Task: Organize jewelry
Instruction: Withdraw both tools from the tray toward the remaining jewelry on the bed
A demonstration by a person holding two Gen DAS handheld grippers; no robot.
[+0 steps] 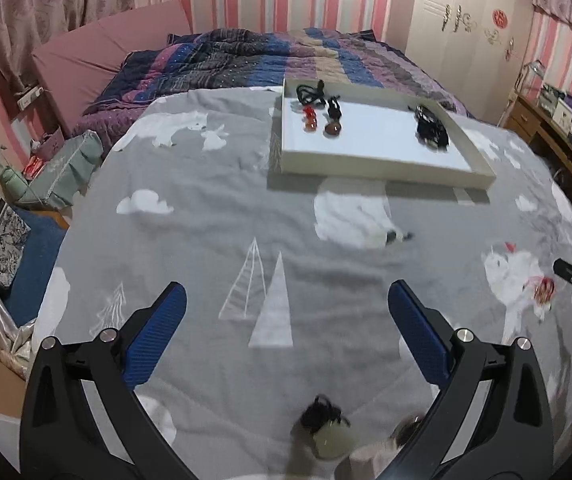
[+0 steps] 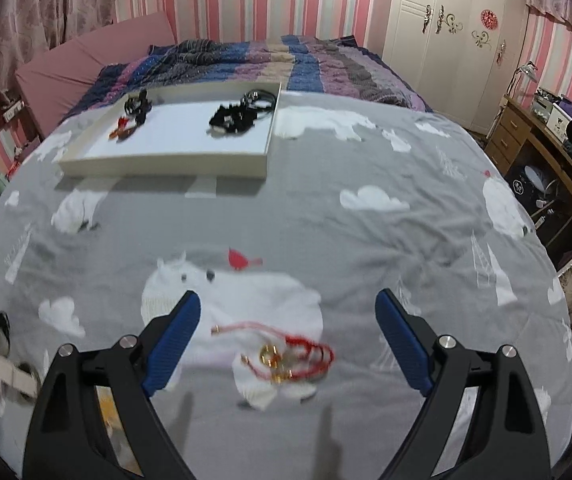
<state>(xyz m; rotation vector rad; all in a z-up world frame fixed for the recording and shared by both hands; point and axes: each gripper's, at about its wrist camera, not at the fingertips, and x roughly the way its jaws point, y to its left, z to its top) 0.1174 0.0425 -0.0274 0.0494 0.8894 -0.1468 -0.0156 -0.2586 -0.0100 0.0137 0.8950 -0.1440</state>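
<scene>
A bed (image 1: 206, 216) covered by a grey sheet printed with white polar bears fills both views. Toward the far end of the bed sits a shallow white tray (image 1: 373, 164), placed flat on the sheet, presumably as the collecting spot for the jewelry. It already holds several pieces: a tangle of black cords (image 1: 431, 126) at its right side, and small red and brown beaded items (image 1: 321, 120) with more black cord at its left.

Loose pieces remain on the sheet at the near end, well apart from the tray. In the left wrist view, a pale green pendant on a black cord (image 1: 327, 432) lies near the bottom edge, between the arms of the left hand-held gripper (image 1: 286, 308). Its jaws are spread wide and grip nothing; the pendant sits behind the fingertips, not touched by them.

In the right wrist view, a red cord bracelet with gold beads (image 2: 286, 354) lies on a printed bear, just ahead of the right hand-held gripper (image 2: 287, 312). Those jaws are also wide apart and empty, lined up either side of the bracelet, which suggests a pickup is being prepared. The frame is blurred, so whether there is one bracelet or two tangled together is hard to tell.

A whitish strap-like item (image 2: 10, 376) rests at the near left, too smeared to identify.
</scene>
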